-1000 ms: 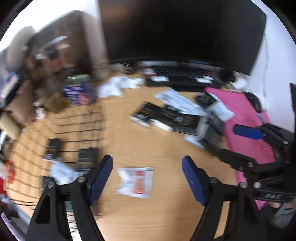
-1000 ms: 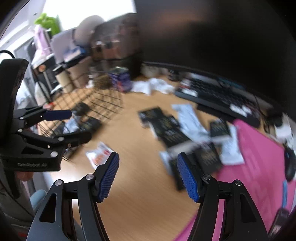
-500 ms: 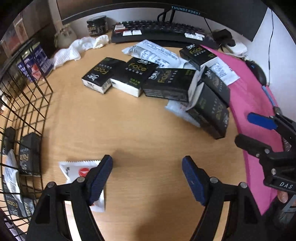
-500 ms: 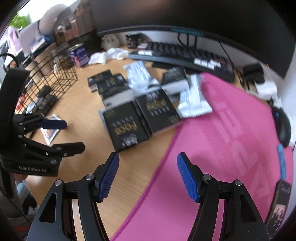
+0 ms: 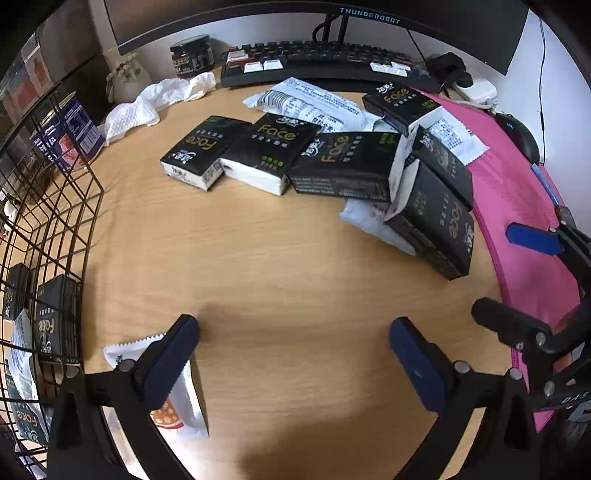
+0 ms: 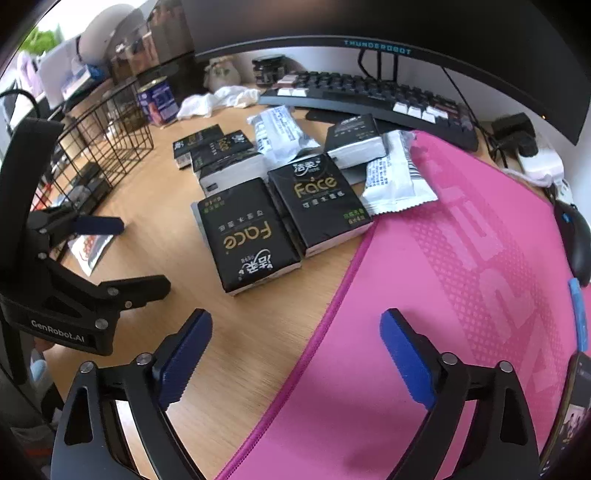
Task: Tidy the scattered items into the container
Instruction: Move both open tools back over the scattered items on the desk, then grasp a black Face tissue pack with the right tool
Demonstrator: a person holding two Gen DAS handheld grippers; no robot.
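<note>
- Holding the left gripper (image 5: 293, 345) low over the pale wooden desk (image 5: 258, 258), we see its blue-padded jaws opening, already spread wide, with only bare wood in the gap between them.
- Its left finger (image 5: 166, 362) overlaps the white foil sachet with a red-and-orange print (image 5: 181, 402) lying flat just outside the black wire basket (image 5: 55, 206); we cannot tell whether the pad touches it.
- We see the basket at the left edge of the desk, with a few black tissue packs (image 5: 55, 325) already standing inside it.
- Our right gripper (image 6: 295, 350) has its jaws opening too, wide apart and gripping nothing; the gap straddles the border where the pink desk mat (image 6: 443, 295) meets the wood.
- Beyond the right gripper lie two black "Face" tissue packs (image 6: 251, 232) side by side, apart from its pads.
- We count more black packs strung across the middle of the desk, mixed with white printed wrappers (image 5: 314, 107).
- Behind them sit a black keyboard (image 5: 332, 62), a crumpled white cloth (image 5: 162, 99) and a dark monitor (image 6: 369, 26).
</note>
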